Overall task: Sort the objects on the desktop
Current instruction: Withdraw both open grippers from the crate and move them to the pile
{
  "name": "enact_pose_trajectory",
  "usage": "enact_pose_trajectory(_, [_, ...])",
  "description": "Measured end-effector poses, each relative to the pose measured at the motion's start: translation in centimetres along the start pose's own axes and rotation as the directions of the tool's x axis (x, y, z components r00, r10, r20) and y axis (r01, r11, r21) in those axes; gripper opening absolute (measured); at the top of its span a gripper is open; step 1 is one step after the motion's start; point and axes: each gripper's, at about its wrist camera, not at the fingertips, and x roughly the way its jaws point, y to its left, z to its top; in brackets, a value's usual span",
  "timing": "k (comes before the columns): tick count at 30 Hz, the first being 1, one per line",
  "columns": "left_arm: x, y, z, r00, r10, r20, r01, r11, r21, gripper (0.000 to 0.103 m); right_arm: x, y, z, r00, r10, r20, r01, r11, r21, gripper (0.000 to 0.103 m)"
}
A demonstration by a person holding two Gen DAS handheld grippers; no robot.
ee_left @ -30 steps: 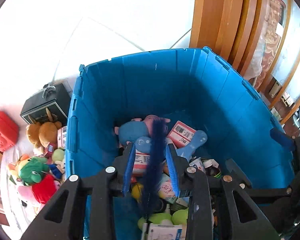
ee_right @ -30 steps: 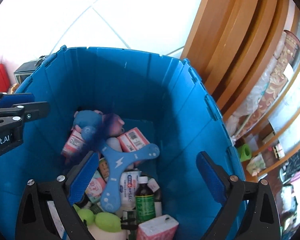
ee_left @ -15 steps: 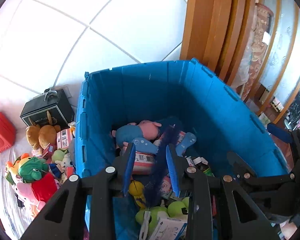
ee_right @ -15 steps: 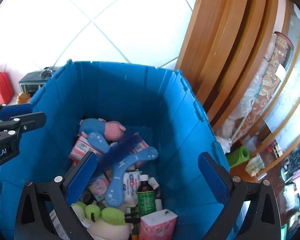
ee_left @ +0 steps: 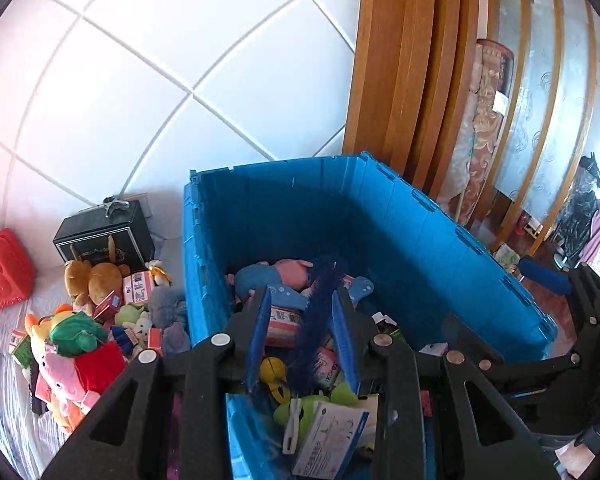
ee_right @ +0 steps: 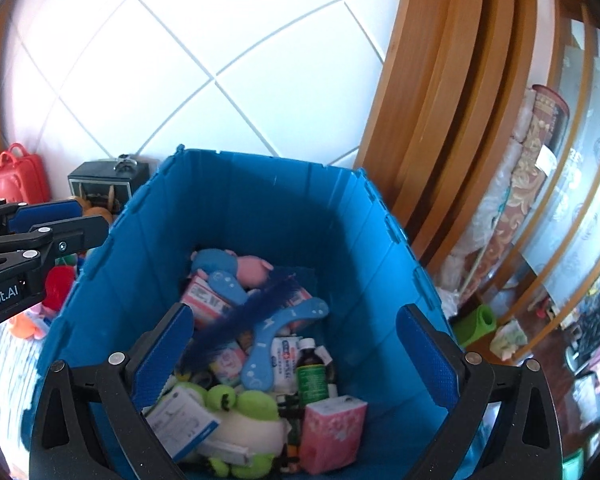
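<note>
Both grippers have pulled up and back from the blue crate (ee_left: 420, 220), so its whole rim and more of the tiled floor now show in both views where a second ago the crate filled the frame.

Between the left gripper (ee_left: 302, 340) fingers hangs a dark blue feathery stick (ee_left: 316, 320). The fingers are partly closed, but the stick looks narrower than the gap between the pads, so I cannot tell whether they truly pinch it. In the right wrist view it slants over the crate's contents (ee_right: 244, 318), above a light blue boomerang (ee_right: 276, 340) and near a pink-and-blue plush (ee_right: 236, 266). The right gripper (ee_right: 292, 348) stands wide open with nothing between its fingers.

The step in hand looks like lifting the stick out and carrying it to its own group, perhaps the pile of plush toys (ee_left: 80, 340) on the white surface (ee_left: 8, 380) left of the crate. To do this well, keep the lift straight up until the lower end of the stick clears the crate wall, since its soft bristles may snag on a box or toy below. Hold the left fingers at their present squeeze and avoid quick swings; a light, floppy thing like this can slide out. Keep the right gripper off to the side.
</note>
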Motion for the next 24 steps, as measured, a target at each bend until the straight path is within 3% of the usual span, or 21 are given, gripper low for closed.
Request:
enact_pose_trajectory(10, [-5.8,6.0,-3.9,0.986,0.051,0.159,-0.038,0.995,-0.088,0.033,-3.6,6.1,-1.6,0.991,0.057,0.119,-0.058,0.998,0.002,0.103])
enact_pose_trajectory(12, [-7.0,8.3,-4.8,0.979,0.074,0.188,-0.05,0.991,-0.126,0.053,-4.1,8.1,-1.7,0.987,0.086,0.139,-0.086,0.996,-0.005,0.103])
enact_pose_trajectory(15, [-8.9,11.5,-6.5,0.96,0.108,0.258,-0.062,0.982,-0.178,0.065,-4.8,11.1,-1.8,0.979,0.122,0.165,-0.119,0.993,-0.026,0.103])
enact_pose_trajectory(20, [-11.3,16.3,-9.0,0.932,0.175,0.318,-0.113,0.972,-0.205,0.068,-5.5,16.1,-1.7,0.966,0.183,0.182,-0.176,0.983,-0.054,0.103])
enact_pose_trajectory(24, [-12.3,21.6,-11.2,0.917,0.248,0.314,-0.178,0.955,-0.236,0.068,-6.8,20.1,-1.5,0.943,0.206,0.262,-0.201,0.979,-0.046,0.103])
